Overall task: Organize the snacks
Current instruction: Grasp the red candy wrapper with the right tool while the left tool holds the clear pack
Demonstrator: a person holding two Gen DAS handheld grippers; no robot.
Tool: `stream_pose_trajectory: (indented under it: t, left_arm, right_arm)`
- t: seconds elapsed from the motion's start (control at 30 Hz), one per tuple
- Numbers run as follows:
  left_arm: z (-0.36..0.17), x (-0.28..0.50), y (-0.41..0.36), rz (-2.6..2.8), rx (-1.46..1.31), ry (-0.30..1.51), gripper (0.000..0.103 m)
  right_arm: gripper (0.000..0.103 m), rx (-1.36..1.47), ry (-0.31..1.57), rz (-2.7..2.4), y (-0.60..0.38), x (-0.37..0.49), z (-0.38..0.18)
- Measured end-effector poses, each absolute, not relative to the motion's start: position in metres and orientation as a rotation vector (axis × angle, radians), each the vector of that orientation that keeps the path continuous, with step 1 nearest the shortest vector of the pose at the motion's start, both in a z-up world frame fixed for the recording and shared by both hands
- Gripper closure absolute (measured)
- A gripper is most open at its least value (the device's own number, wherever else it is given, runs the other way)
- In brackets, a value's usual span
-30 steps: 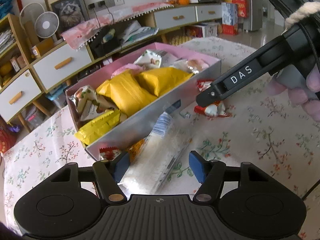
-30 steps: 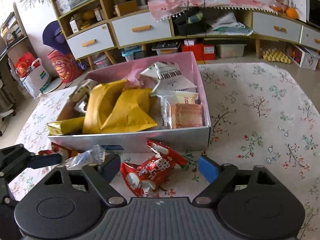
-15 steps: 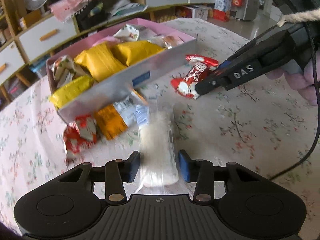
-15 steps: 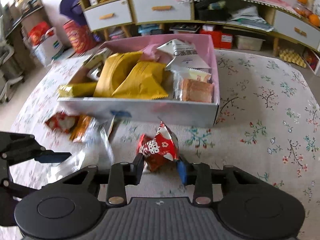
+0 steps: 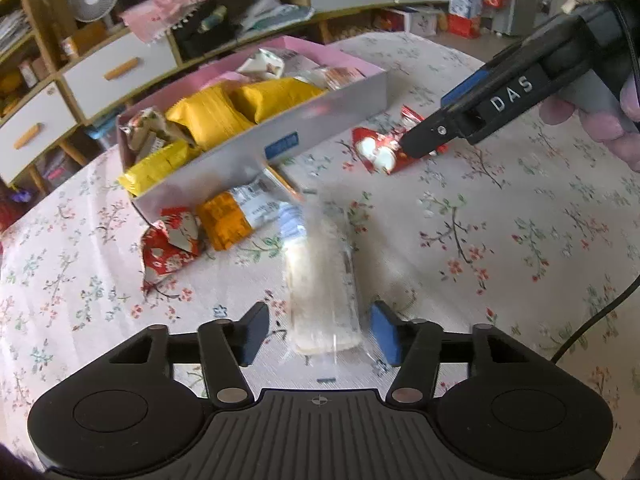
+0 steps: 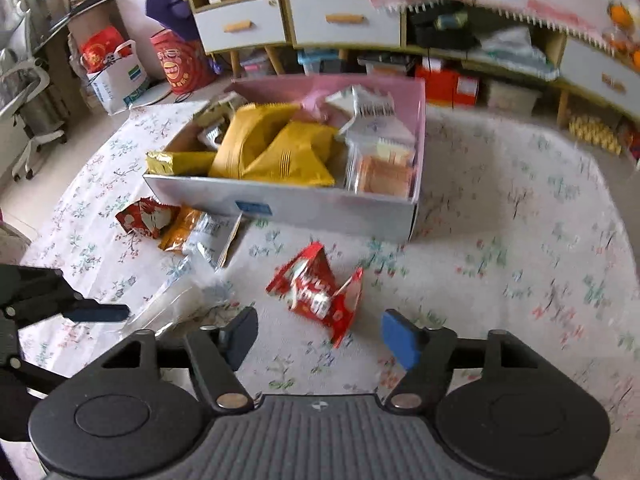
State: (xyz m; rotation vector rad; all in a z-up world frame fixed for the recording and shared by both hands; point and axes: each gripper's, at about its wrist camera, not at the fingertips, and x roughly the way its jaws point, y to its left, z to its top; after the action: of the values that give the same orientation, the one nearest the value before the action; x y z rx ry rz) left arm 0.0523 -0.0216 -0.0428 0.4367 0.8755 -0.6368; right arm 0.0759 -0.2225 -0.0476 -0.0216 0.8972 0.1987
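Lying between the parted fingers of the left gripper [image 5: 318, 334] is a clear packet of pale wafers [image 5: 320, 280], flat on the floral tablecloth [image 5: 520, 240]; the jaws have just been opening, and the pads are standing clear of the packet on both sides. The right gripper [image 6: 318, 334] is likewise hovering with its jaws apart, having just been opening, and the red snack packet [image 6: 316, 292] is resting on the cloth in front of the gap, touching neither pad. In the left wrist view the right gripper's black finger is crossing over that red packet, with gloved fingers of the person's hand [image 5: 600, 120] showing behind it.

The snack box [image 6: 288, 204], pink inside and grey outside, is sitting toward the far edge of the table. It is holding two yellow pouches [image 6: 272, 148], a gold-wrapped bar [image 6: 176, 162] at its left end, and white and clear-wrapped items at its right end. Against the box's near wall, toward its left corner, a second red packet [image 6: 146, 218] and an orange-and-white packet [image 6: 200, 234] are lying side by side on the cloth. White drawer units [image 6: 344, 20] are standing beyond the table.
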Motion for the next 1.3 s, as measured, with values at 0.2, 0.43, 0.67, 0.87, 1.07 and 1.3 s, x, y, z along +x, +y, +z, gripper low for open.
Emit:
stream_pose_trajectory:
  t: [0.2, 0.43, 0.67, 0.87, 1.07, 1.3]
  left_arm:
    - [-0.042, 0.064, -0.021, -0.593, 0.305, 0.896, 0.044]
    - [-0.049, 0.067, -0.029, -0.573, 0.292, 0.919, 0.049]
    - [-0.049, 0.072, -0.023, -0.497, 0.339, 0.925, 0.055]
    - [-0.049, 0.071, -0.021, -0.540, 0.345, 0.911, 0.054]
    - [-0.052, 0.074, -0.024, -0.573, 0.327, 0.911, 0.052]
    - [-0.052, 0.076, -0.027, -0.569, 0.315, 0.917, 0.060]
  right_arm:
    - [0.046, -0.045, 0.836, 0.197, -0.226, 0.089, -0.049]
    - [0.054, -0.060, 0.846, 0.256, -0.212, 0.099, -0.061]
    - [0.060, -0.076, 0.934, 0.340, -0.195, 0.092, -0.069]
    - [0.060, -0.202, 0.894, 0.324, -0.180, 0.083, -0.066]
    - [0.056, -0.272, 0.848, 0.290, -0.177, 0.083, -0.065]
    - [0.065, -0.296, 0.834, 0.289, -0.172, 0.087, -0.068]
